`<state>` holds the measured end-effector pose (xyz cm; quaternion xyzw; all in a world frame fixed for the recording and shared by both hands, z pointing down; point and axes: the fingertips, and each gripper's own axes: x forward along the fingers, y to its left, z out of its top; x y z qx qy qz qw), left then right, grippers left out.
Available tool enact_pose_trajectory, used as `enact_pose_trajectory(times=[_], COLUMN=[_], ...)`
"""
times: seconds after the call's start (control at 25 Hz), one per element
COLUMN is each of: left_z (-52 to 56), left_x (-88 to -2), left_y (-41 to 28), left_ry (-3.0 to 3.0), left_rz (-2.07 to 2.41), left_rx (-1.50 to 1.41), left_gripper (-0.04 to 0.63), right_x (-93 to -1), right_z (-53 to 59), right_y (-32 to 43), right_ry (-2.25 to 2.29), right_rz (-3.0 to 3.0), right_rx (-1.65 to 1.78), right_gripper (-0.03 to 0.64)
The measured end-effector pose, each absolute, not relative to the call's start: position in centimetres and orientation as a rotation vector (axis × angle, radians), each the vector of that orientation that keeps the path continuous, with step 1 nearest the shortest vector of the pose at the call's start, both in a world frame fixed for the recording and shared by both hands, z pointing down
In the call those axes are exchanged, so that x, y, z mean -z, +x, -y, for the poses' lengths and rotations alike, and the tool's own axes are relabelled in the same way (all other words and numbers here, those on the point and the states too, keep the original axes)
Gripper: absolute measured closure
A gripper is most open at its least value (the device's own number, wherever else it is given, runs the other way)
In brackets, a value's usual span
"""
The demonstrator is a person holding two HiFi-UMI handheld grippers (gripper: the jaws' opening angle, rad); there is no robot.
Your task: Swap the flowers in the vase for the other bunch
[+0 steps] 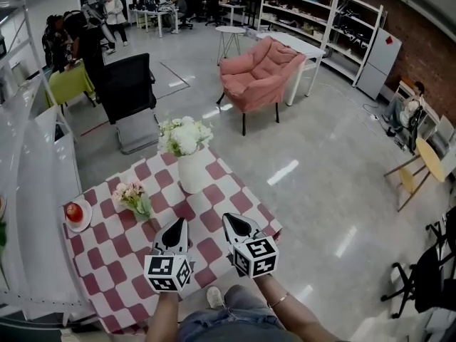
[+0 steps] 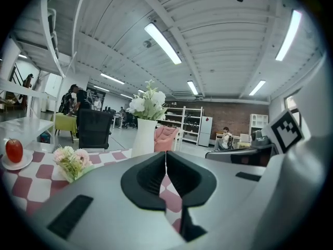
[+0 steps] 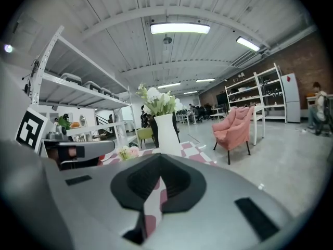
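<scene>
A white vase (image 1: 194, 172) stands at the far side of the red-and-white checked table (image 1: 114, 262) and holds a bunch of white flowers (image 1: 184, 135). A small pink bunch (image 1: 133, 197) lies on the cloth to its left. My left gripper (image 1: 181, 221) and right gripper (image 1: 229, 217) hover side by side over the table's near part, both short of the vase and both shut with nothing in them. In the left gripper view, the left gripper (image 2: 166, 153) points at the vase (image 2: 144, 136), with the pink bunch (image 2: 73, 161) to the left. In the right gripper view, the right gripper (image 3: 159, 156) has the vase (image 3: 167, 134) just ahead.
A red apple (image 1: 74, 211) sits on a white plate (image 1: 84, 221) at the table's left edge. White shelving (image 1: 28, 191) runs along the left. A black office chair (image 1: 128, 91) and a pink armchair (image 1: 260, 73) stand beyond the table. People sit at desks far off.
</scene>
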<state>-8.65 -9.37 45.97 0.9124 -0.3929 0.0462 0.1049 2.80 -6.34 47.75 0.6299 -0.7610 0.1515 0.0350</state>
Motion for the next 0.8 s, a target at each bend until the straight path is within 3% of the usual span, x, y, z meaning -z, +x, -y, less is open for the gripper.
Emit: enact_pose_trajectory(times=[0.8], left_z=[15.2], left_x=[-47.0], left_y=[-4.6], left_ry=[2.546], left_rz=[1.329], left_rx=[-0.163], left_gripper=[0.571], right_x=[-47.6], right_z=[13.8], right_y=[6.0], right_ry=[1.702], right_rz=[2.484], right_rx=[-0.462], right_gripper=[0.606])
